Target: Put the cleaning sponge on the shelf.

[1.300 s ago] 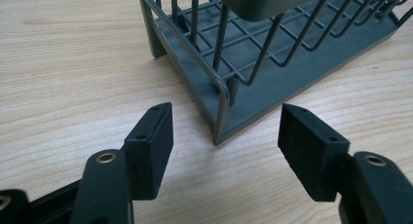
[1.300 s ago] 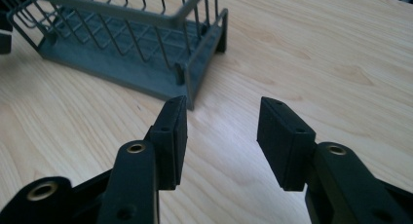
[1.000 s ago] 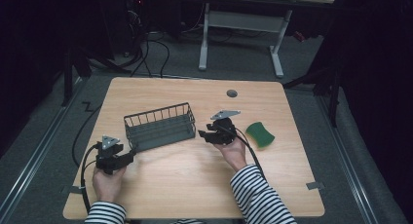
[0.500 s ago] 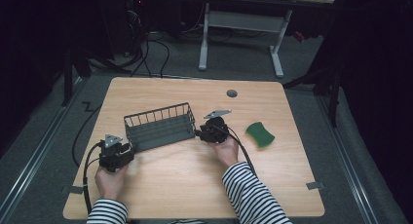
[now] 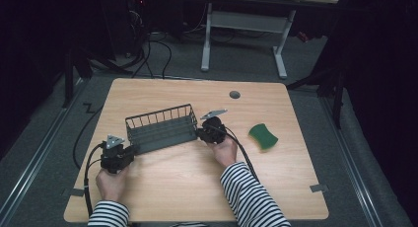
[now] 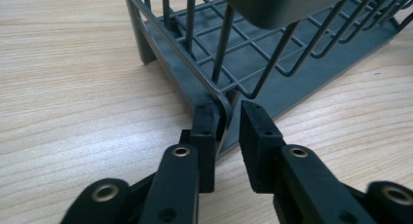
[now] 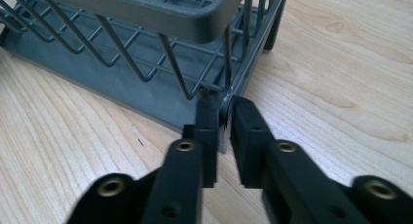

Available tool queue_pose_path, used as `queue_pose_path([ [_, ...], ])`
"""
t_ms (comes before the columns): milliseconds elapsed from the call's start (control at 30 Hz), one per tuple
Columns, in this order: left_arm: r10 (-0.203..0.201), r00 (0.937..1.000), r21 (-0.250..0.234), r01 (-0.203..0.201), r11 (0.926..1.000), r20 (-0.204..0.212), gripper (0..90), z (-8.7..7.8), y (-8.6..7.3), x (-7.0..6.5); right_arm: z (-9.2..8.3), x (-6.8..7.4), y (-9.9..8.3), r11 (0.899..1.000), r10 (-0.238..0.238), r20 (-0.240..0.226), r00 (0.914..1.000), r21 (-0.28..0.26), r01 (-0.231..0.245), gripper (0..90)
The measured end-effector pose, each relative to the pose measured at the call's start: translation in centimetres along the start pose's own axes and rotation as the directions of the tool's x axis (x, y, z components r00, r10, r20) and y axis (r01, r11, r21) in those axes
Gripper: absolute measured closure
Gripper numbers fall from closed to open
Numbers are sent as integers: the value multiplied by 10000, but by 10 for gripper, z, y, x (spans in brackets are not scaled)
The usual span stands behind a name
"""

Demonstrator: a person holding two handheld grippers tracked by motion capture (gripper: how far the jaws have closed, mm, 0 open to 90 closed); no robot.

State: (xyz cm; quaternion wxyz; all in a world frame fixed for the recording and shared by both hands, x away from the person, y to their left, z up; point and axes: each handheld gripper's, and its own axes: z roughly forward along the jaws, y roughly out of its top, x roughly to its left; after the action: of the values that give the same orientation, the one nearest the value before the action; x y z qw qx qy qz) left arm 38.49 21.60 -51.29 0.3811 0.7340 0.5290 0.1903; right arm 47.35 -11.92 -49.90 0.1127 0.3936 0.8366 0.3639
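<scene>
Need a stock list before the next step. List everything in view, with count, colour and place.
Wire dish basket: one, dark grey, table middle, a gripper at each near corner.
Kidney-shaped sponge: one, green, right of the basket.
Wooden table: one, light wood, with a round grey cable hole near its far edge.
White-legged desk: one, behind the table.
Left gripper: one, black, jaws around the basket's corner edge, a gap at one pad.
Right gripper: one, black, clamped on the other corner edge.
Striped sleeves: two, black and white, bottom.
</scene>
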Motion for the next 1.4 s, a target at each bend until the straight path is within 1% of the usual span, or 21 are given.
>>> queue_pose_path([
  [100,36,10000,-11,-36,10000,69,819,0,0,0,0,1,0,9999,-113,89,9999,7,113,857],
  [133,102,9999,-11,-102,9999,79,836,-1,0,0,-1,1,0,9997,-255,202,9995,25,255,859],
  [200,193,9997,-20,-193,9998,113,849,-1,0,0,-2,1,-1,9997,-260,232,9994,33,260,860],
  [333,433,9990,-40,-433,9991,95,856,-2,-1,-4,-3,2,-2,9996,-261,309,9992,80,259,861],
  [367,511,9986,-43,-511,9987,110,861,-2,-1,-4,-5,2,-2,9992,-388,348,9986,60,386,862],
  [533,527,9983,-173,-522,9985,252,865,-5,1,-7,-12,3,-3,9985,-544,356,9979,-29,545,863],
  [600,630,9972,-156,-624,9979,411,866,-6,0,-10,-16,1,-5,9981,-617,322,9976,-13,618,863],
  [667,687,9966,-149,-681,9976,460,867,-6,0,-11,-18,0,-7,9982,-605,279,9978,-29,606,863],
  [733,782,9956,-109,-777,9969,512,867,-5,1,-16,-21,-2,-11,9987,-497,256,9984,-45,498,863],
  [800,821,9949,-133,-815,9966,581,868,-4,1,-20,-24,-4,-14,9987,-494,287,9984,-64,496,863],
  [833,843,9941,-140,-836,9964,684,868,-3,2,-22,-27,-5,-15,9986,-524,294,9982,-62,526,863],
  [867,842,9938,-161,-832,9964,726,868,-3,2,-24,-32,-8,-20,9990,-438,322,9985,-118,442,863],
  [900,902,9929,-142,-894,9959,776,868,-2,2,-27,-32,-8,-20,9990,-438,322,9985,-118,442,863],
  [933,978,9919,-114,-972,9952,810,869,-1,2,-31,-38,-11,-25,9993,-365,386,9986,-44,366,863],
  [1000,1147,9895,-91,-1143,9934,884,869,1,3,-38,-42,-12,-28,9993,-371,459,9983,-24,372,863],
  [1033,1167,9883,-115,-1162,9932,983,869,2,3,-41,-44,-13,-30,9995,-306,481,9984,-21,307,863],
  [1067,1167,9883,-115,-1162,9932,983,869,2,3,-41,-47,-15,-33,9995,-289,508,9983,-92,294,863],
  [1133,1238,9862,-115,-1233,9923,1100,869,2,3,-45,-50,-16,-36,9996,-263,520,9983,-116,269,863],
  [1267,1408,9829,-124,-1403,9900,1183,869,3,2,-53,-59,-17,-43,9994,-333,608,9976,22,333,864],
  [1300,1386,9827,-162,-1376,9904,1233,869,3,1,-54,-64,-17,-47,9993,-363,507,9981,25,362,863],
  [1400,1430,9800,-247,-1410,9897,1383,869,3,-2,-57,-70,-17,-52,9994,-328,371,9988,-54,330,864],
])
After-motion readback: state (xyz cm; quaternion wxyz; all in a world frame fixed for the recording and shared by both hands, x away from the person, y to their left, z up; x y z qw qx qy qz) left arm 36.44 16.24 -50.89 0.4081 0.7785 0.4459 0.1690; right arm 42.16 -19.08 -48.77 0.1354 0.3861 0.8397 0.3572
